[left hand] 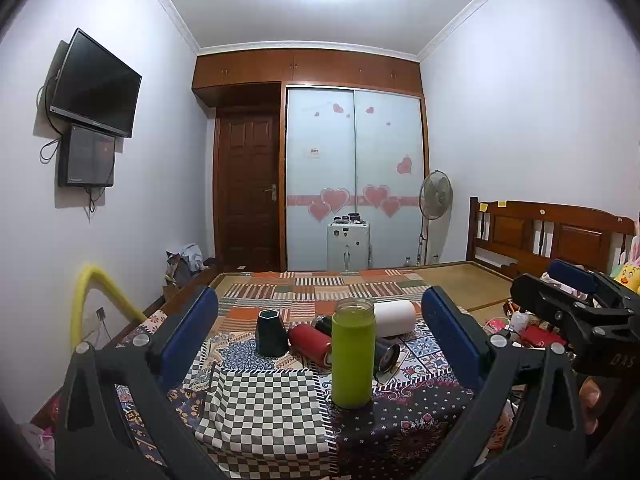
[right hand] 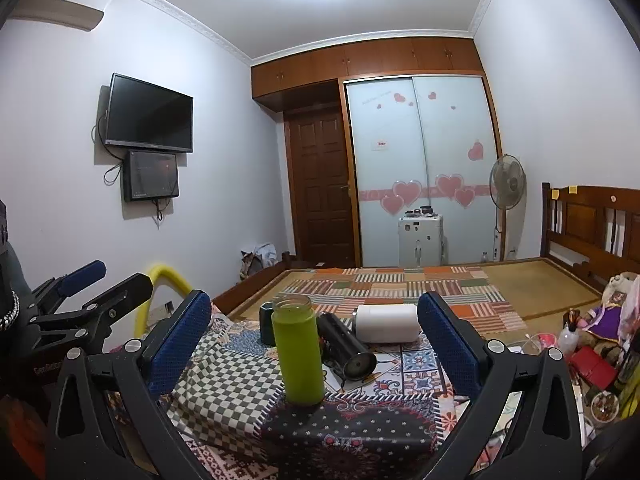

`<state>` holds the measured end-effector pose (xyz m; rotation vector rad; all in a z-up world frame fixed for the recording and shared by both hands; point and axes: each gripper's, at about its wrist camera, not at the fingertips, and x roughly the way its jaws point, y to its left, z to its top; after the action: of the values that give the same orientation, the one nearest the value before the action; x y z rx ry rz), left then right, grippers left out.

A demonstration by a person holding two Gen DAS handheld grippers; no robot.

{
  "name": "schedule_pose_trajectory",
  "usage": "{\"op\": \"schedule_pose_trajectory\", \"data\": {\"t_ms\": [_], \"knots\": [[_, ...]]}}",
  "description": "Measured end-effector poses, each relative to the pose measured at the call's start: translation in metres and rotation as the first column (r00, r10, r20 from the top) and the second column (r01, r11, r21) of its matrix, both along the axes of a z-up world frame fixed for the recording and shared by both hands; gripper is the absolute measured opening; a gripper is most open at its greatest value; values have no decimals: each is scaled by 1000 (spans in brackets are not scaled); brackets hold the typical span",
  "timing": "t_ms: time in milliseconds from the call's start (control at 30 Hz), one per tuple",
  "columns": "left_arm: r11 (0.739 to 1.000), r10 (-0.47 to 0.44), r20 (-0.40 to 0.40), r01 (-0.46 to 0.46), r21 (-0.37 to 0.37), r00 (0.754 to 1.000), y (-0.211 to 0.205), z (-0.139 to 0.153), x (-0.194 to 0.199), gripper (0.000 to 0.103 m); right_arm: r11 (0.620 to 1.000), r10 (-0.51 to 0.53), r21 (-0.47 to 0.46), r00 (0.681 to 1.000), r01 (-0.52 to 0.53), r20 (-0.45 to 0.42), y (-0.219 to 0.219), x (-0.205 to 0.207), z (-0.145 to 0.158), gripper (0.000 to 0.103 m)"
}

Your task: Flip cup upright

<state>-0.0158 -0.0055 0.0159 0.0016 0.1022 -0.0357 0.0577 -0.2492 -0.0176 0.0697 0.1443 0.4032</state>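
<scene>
Here we hold both the left gripper (left hand: 320,344) and the right gripper (right hand: 316,344) with jaws spread wide and gripping nothing, while the green cup (left hand: 353,354) stands upright on the patterned cloth (left hand: 260,412), in front of a red cup (left hand: 310,343) lying on its side.

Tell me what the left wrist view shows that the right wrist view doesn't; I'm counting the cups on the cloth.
Only the left wrist view shows the red cup lying on its side; in the right wrist view the green bottle hides that spot. Only the right wrist view shows the air conditioner on the wall. Both show the upright green bottle, the black flask and white cup lying down, and the dark hexagonal cup standing.
</scene>
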Motion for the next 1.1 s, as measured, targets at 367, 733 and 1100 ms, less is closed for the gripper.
{"op": "schedule_pose_trajectory", "data": {"t_ms": [367, 733, 1100], "knots": [[1000, -6, -8, 6, -4, 1000, 2, -1, 0, 103, 1000, -2, -10, 1000, 2, -1, 2, 0, 1, 103], [1000, -18, -7, 18, 1, 1000, 1, -2, -1, 103, 1000, -17, -8, 1000, 17, 1, -1, 0, 3, 103], [999, -28, -25, 28, -15, 999, 2, -3, 3, 103, 1000, -14, -8, 1000, 14, -1, -2, 0, 4, 103]]}}
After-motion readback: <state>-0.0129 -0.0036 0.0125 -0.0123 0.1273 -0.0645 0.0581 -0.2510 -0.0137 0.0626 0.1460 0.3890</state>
